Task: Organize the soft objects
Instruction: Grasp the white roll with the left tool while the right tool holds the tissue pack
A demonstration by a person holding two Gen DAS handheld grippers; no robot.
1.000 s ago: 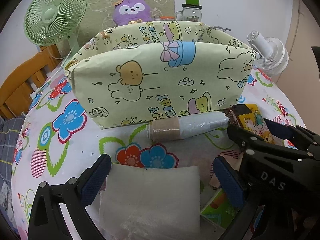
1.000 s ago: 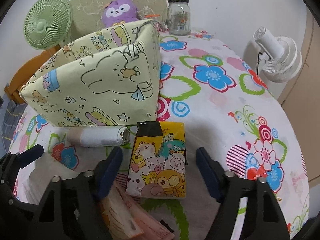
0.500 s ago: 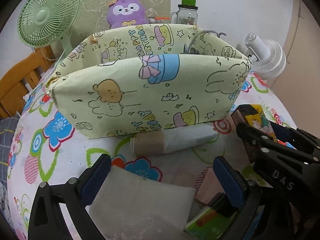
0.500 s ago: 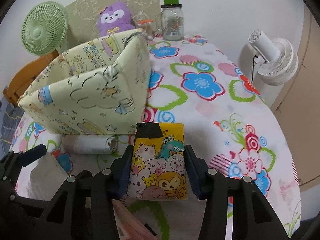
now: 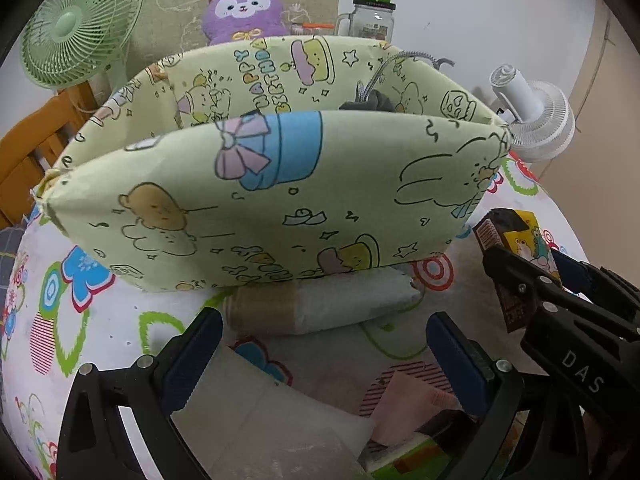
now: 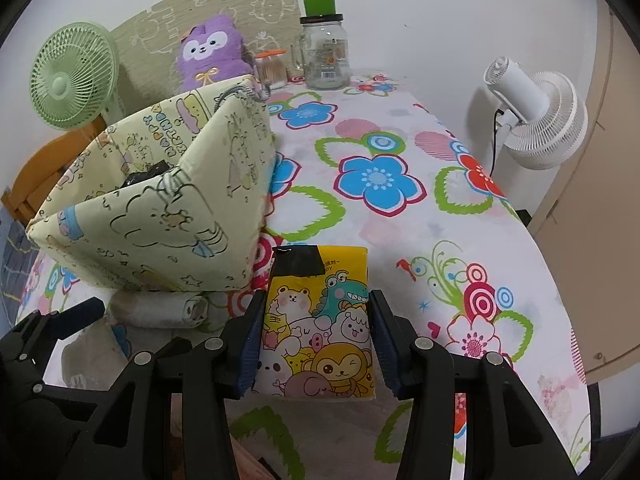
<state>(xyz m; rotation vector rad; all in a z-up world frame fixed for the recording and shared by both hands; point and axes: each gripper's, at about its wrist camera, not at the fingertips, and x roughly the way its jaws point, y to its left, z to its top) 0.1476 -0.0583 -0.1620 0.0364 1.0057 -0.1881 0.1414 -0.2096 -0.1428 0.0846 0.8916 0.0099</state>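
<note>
Since a second ago my right jaws have drawn in from wide apart, and the fabric organizer now fills more of my left view than it did.

Going left to right: a green fan [image 5: 76,26] stands at the far left edge of the table [image 6: 400,128]. The yellow-green fabric organizer [image 5: 264,196] sits open-topped on the flowered cloth, with a purple plush [image 5: 242,8] behind it and a glass jar [image 6: 325,56] with a green lid further right. A paper-wrapped roll [image 5: 320,306] lies against the organizer's front foot.

My left gripper [image 5: 324,356] hangs with its jaws spread wide, pressing on nothing; a pale flat packet [image 5: 264,428] lies on the table beneath them, and the roll is just beyond their tips.

My right gripper [image 6: 316,332] has both blue pads set against the sides of the yellow cartoon tissue pack [image 6: 320,320], pinching it. The pack sits just right of the organizer's near corner, in front of the roll's end. A white fan [image 6: 536,120] stands off the table's right edge.
</note>
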